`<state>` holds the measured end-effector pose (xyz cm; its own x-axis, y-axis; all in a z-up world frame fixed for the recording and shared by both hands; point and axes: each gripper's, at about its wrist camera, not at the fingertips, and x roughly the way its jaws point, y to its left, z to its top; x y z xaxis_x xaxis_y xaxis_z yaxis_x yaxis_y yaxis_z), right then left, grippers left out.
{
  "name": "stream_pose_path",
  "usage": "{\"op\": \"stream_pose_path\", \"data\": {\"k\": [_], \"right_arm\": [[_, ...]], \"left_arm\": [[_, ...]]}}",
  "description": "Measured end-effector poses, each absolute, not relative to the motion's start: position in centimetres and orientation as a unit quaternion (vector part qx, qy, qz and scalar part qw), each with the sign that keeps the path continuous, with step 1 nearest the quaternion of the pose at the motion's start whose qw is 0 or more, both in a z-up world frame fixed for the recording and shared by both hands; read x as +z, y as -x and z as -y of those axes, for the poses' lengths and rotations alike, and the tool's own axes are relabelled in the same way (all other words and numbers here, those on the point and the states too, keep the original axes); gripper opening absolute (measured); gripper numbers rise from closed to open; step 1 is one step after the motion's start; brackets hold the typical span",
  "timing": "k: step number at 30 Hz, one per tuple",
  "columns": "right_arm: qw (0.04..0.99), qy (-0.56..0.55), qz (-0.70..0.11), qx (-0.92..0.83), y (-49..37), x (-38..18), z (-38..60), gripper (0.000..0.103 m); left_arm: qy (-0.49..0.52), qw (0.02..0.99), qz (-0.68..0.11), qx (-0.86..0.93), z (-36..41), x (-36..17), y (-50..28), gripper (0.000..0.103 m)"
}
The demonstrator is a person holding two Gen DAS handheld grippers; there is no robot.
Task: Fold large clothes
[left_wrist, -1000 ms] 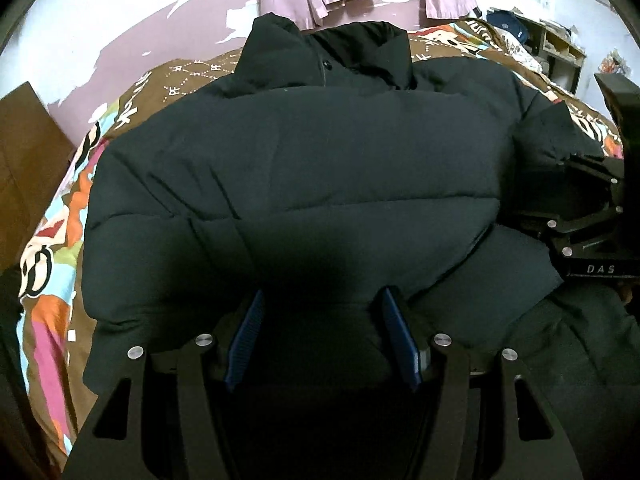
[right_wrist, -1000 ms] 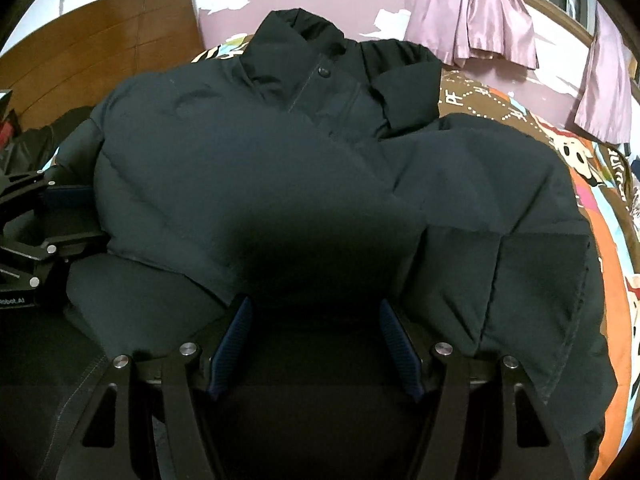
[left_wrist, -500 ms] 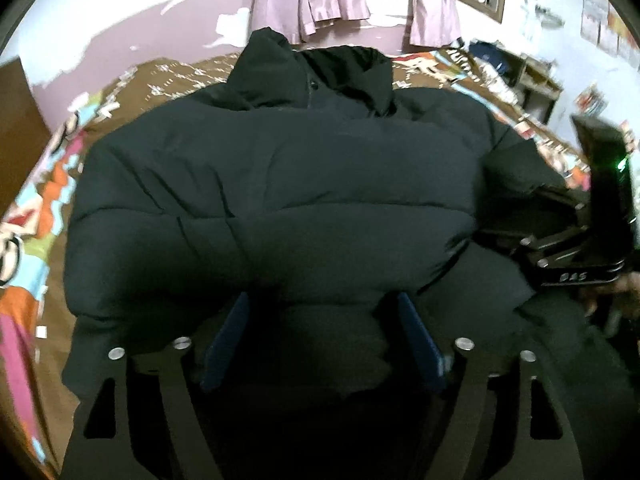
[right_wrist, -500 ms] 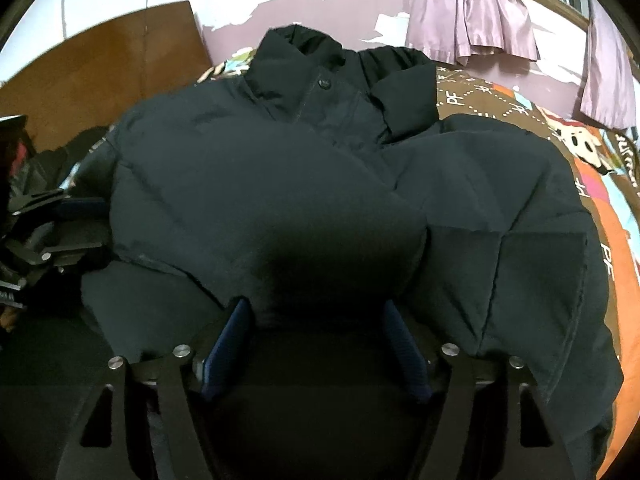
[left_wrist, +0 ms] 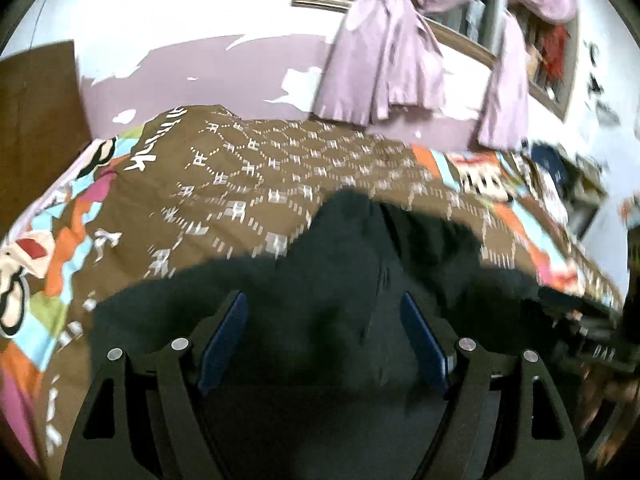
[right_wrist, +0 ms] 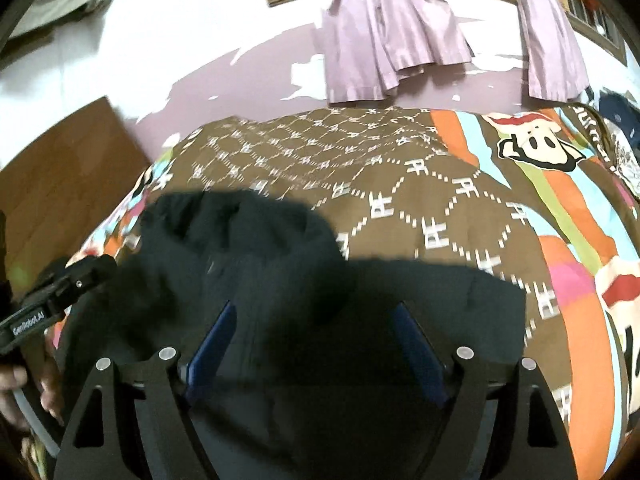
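A large black puffer jacket (left_wrist: 340,264) lies on the patterned bed, its collar pointing to the far wall; it also shows in the right wrist view (right_wrist: 280,280). My left gripper (left_wrist: 322,316) is open with its blue pads wide apart, low over the jacket's near part. My right gripper (right_wrist: 312,324) is open too, over the jacket's right half. The left gripper's body (right_wrist: 56,292) shows at the left edge of the right wrist view, and the right gripper's body (left_wrist: 600,344) at the right edge of the left wrist view. The jacket's near hem is hidden under the grippers.
The bed has a brown and multicoloured cartoon bedspread (right_wrist: 460,208). A wooden headboard (right_wrist: 60,168) stands at the left. Lilac curtains (right_wrist: 384,32) hang on the far wall under a window. Shelves with clutter (left_wrist: 576,184) stand at the far right.
Both grippers have moved forward and tilted up over the jacket. The jacket now fills only the lower part of each view, and more bedspread and wall show. Both frames are blurred by motion.
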<state>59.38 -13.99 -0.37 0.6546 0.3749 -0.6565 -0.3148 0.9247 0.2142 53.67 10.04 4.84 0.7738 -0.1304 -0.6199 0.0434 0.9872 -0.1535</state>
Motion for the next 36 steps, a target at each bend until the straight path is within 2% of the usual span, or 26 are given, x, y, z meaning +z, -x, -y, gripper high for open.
{"op": "stream_pose_path", "data": {"k": [1,3,5,6,10,11,12,13,14,18,25,29,36], "right_arm": [[0.909,-0.05,-0.371,0.185,-60.2,-0.6,14.1,0.079],[0.908,-0.074,-0.376,0.169,-62.2,-1.3,14.4,0.069],[0.904,-0.1,-0.383,0.16,-63.6,-2.0,14.9,0.054],[0.903,-0.112,-0.383,0.157,-64.1,-2.3,15.1,0.051],[0.908,-0.122,-0.37,0.155,-64.7,-2.9,14.9,0.048],[0.909,-0.121,-0.366,0.156,-64.8,-3.0,14.9,0.042],[0.91,-0.12,-0.364,0.159,-64.7,-3.1,14.8,0.035],[0.909,-0.119,-0.362,0.17,-64.6,-3.0,14.7,0.014],[0.908,-0.113,-0.359,0.182,-64.3,-2.9,14.5,0.006],[0.919,-0.074,-0.337,0.191,-61.8,-2.1,14.0,0.005],[0.916,-0.07,-0.334,0.213,-57.3,-2.3,16.4,0.004],[0.906,-0.058,-0.357,0.219,-56.8,-3.5,16.7,0.004],[0.889,-0.05,-0.413,0.189,-58.4,-7.9,16.2,0.004]], "left_arm": [[0.064,0.94,-0.333,-0.039,-10.0,5.2,-54.6,0.073],[0.056,0.941,-0.333,-0.022,-9.8,5.7,-56.6,0.073],[0.05,0.94,-0.338,0.001,-10.1,5.5,-57.6,0.073],[0.051,0.939,-0.339,0.01,-10.5,5.0,-57.8,0.072],[0.106,0.937,-0.332,0.02,-11.2,4.0,-58.5,0.061],[0.109,0.935,-0.337,0.015,-11.2,3.9,-58.9,0.053],[0.106,0.934,-0.342,0.01,-11.0,3.8,-59.2,0.037],[0.098,0.933,-0.348,0.003,-10.8,3.7,-59.4,0.023],[0.085,0.933,-0.35,0.0,-10.6,3.7,-59.5,0.01],[0.051,0.943,-0.328,-0.011,-10.1,4.1,-57.7,0.006],[0.061,0.938,-0.337,-0.06,-12.5,3.8,-52.1,0.005],[0.076,0.925,-0.367,-0.069,-13.6,2.0,-50.3,0.004],[0.037,0.908,-0.415,-0.048,-12.0,-2.4,-51.8,0.004]]}}
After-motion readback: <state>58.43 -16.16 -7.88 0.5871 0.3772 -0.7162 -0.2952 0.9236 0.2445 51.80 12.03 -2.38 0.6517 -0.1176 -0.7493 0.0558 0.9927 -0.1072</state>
